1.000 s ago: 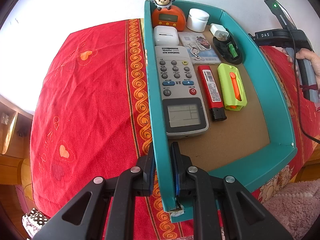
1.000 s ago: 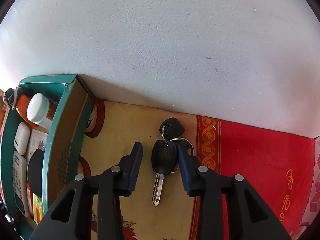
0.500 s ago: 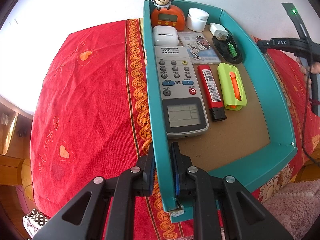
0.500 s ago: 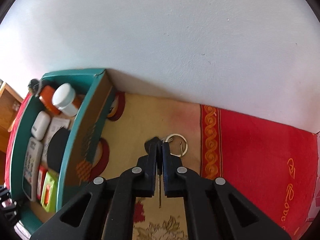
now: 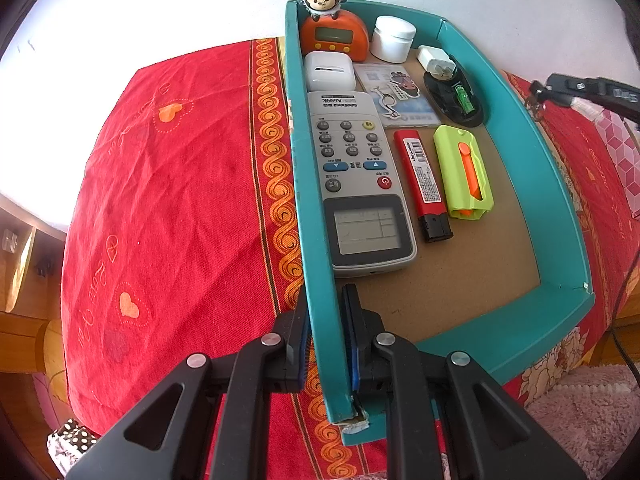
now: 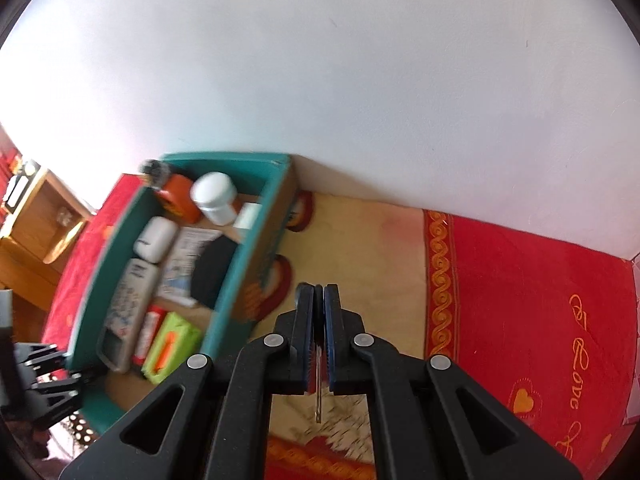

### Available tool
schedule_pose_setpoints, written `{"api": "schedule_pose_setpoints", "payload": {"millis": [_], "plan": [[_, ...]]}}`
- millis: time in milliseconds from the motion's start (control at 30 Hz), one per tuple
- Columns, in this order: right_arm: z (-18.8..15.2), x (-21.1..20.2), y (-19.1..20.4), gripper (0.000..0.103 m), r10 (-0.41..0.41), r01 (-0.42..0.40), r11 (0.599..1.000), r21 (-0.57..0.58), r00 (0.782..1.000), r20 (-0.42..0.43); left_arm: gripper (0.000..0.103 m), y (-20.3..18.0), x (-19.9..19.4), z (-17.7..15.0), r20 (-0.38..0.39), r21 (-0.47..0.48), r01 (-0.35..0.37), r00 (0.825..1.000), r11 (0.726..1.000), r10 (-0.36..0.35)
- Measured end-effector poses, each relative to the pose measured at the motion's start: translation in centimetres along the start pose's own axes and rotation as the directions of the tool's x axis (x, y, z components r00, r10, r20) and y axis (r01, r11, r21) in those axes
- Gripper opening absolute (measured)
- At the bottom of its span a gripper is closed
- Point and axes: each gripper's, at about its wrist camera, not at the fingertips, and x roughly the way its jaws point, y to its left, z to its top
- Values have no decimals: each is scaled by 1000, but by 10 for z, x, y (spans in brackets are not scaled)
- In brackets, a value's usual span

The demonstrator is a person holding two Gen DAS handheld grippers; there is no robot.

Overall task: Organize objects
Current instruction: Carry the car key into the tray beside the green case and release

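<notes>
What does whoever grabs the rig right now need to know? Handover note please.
Left gripper: shut on the tray wall, near corner.
Right gripper: shut on the key, lifted clear of the cloth, right of the tray.
In the tray: remote, lighter, green cutter, earbud case, timer, jar, charger, card.
Left: set the key in the bare near part of the tray.
</notes>
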Motion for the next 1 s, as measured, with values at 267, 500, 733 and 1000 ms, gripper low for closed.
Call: {"api": "schedule_pose_setpoints", "payload": {"millis": [267, 500, 733, 1000], "plan": [[22, -42, 52, 6, 114, -111, 986, -125, 993, 19, 14, 0, 0, 0, 1, 0, -1, 1000, 1000, 1], [3, -54, 92, 6, 218, -228, 940, -253, 974, -69, 14, 0, 0, 0, 3, -3, -2, 1000, 1000, 2], [-19, -35, 118, 6, 249, -299, 908, -293, 948, -196, 14, 0, 0, 0, 4, -5, -2, 1000, 1000, 2], [-35, -7, 124, 6, 233, -318, 903, -287, 927, -293, 14, -1, 1, 1, 5, -7, -3, 1000, 1000, 3]]}}
